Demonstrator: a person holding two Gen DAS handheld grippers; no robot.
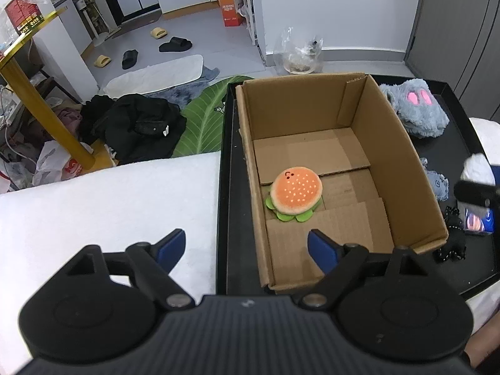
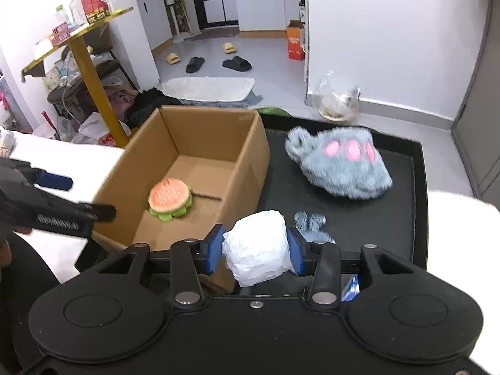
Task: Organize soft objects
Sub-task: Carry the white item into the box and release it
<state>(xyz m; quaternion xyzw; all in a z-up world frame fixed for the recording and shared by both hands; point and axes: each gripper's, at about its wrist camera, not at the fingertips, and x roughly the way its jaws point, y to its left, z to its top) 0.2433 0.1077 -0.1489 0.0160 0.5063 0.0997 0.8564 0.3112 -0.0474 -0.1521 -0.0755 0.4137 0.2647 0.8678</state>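
Setting: Cluttered household room, grey floor strewn with slippers; a black tray (image 2: 403,193) resting on a white padded surface serves as the work area.

Right gripper (image 2: 255,251): blue pads clamped on a crumpled white wad (image 2: 257,247), paper or cloth, held above the tray's near edge, just right of the box's near corner.

Left gripper (image 1: 247,250): jaws spread wide, nothing between them, poised over the near-left rim of the cardboard box (image 1: 384,131).

Box contents: one plush burger (image 1: 295,193), orange bun over green frill, lying on the box floor; the rest of the floor is bare cardboard.

Still on the tray: a grey furry paw slipper (image 2: 340,168) with pink toe pads, right of the box; a small grey plush piece (image 2: 312,228) just beyond the right gripper; in the left wrist view, a black knitted item (image 1: 453,234) near the tray's right edge.

Step in hand: by the look of it, carrying the white wad toward the box.

Next move: likely a shift left over the box wall, then release above the open floor beside the burger.

Writing: raised lettering on the left gripper's side, too blurred to read; Chinese characters on a red carton (image 1: 22,12) on the gold-edged table, illegible; print on an orange box (image 2: 295,43) by the far wall, unreadable.
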